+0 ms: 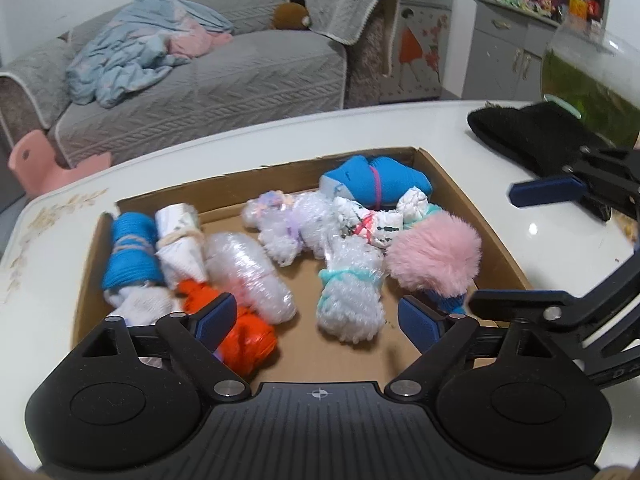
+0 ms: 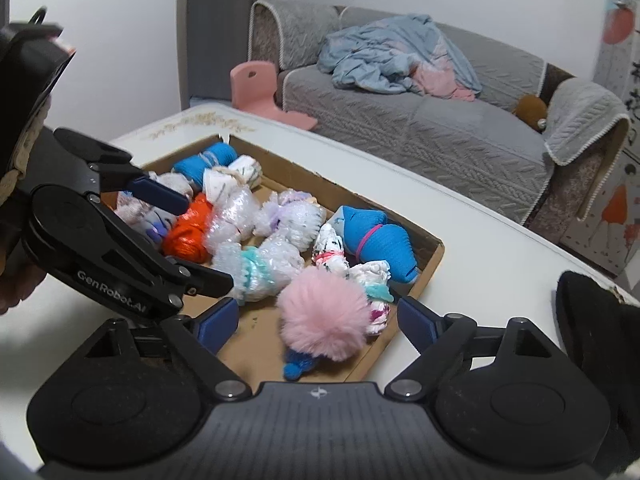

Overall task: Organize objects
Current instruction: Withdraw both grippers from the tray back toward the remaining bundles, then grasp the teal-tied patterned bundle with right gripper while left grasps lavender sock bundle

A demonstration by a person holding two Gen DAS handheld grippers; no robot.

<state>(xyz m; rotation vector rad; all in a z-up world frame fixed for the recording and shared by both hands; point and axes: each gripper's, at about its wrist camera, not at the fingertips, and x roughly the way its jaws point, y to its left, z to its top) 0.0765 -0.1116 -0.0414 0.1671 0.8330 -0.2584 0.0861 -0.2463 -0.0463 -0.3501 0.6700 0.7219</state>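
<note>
A shallow cardboard tray (image 1: 480, 216) (image 2: 360, 196) on the white table holds several rolled sock bundles. Among them are a pink fluffy one (image 1: 434, 260) (image 2: 324, 320), an orange one (image 1: 248, 336) (image 2: 186, 232), a blue one tied with string (image 1: 130, 252) (image 2: 212, 164), a blue one with a pink band (image 1: 376, 180) (image 2: 380, 240), and a white one with a teal band (image 1: 350, 304) (image 2: 260, 272). My left gripper (image 1: 318, 320) (image 2: 188, 240) hangs open over the tray's near side, holding nothing. My right gripper (image 2: 318, 320) (image 1: 532, 248) stands open above the pink bundle, apart from it.
A black fuzzy cloth (image 1: 532, 136) (image 2: 592, 320) lies on the table right of the tray. Behind it stands a glass bowl of greenish water (image 1: 588, 76). Beyond the table are a grey sofa (image 1: 200, 80) and a pink child's chair (image 1: 44, 164).
</note>
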